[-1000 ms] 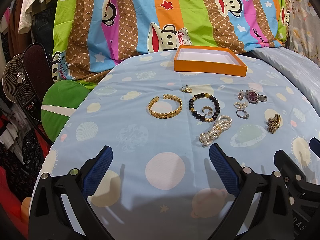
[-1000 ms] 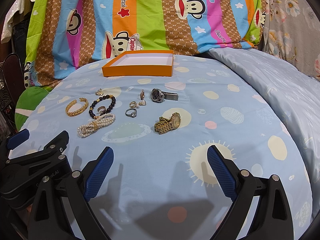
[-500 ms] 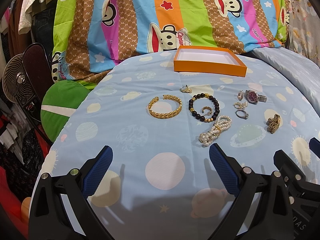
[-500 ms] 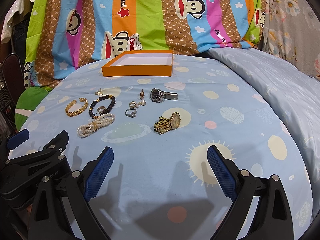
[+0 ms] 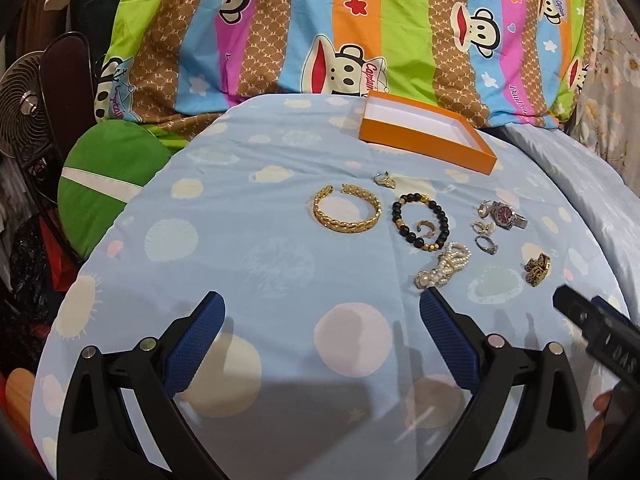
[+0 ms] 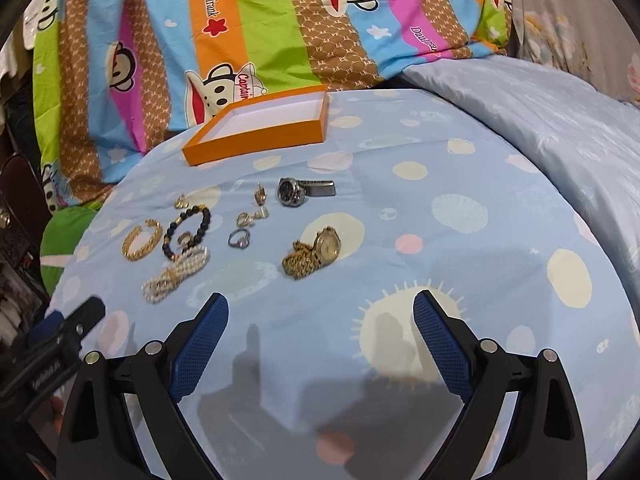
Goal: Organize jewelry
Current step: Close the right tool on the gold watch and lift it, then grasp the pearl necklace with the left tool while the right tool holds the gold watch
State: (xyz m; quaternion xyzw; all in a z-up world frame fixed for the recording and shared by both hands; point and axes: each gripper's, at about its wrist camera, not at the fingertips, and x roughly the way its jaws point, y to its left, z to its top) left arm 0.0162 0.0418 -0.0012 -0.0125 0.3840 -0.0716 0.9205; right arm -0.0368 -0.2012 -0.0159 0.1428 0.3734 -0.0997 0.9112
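A striped monkey-print quilt (image 5: 360, 32) is heaped along the far edge of the pale blue bedsheet (image 5: 240, 280), with a green cushion (image 5: 108, 184) and a fan (image 5: 24, 108) off the sheet's left edge. Nothing lies between the grippers and the jewelry.

The orange box (image 6: 260, 136) sits open near the far edge, its white inside empty, its long side running roughly along that edge. In front of it the pieces are scattered mid-sheet. The gold cuff bracelet (image 5: 347, 213) lies flat, its gap facing the box. Just beside it is the black bead bracelet (image 5: 420, 220), ringed around a small gold ring (image 5: 425, 229). The pearl strand (image 5: 442, 266) is bunched, stretching diagonally toward the near left. The silver watch (image 6: 304, 191) lies with its strap pointing right; the gold watch (image 6: 314, 254) is crumpled nearer the right gripper.

The left gripper (image 5: 320, 344) and right gripper (image 6: 322, 344) both hover over the near sheet, fingers spread wide, holding nothing.
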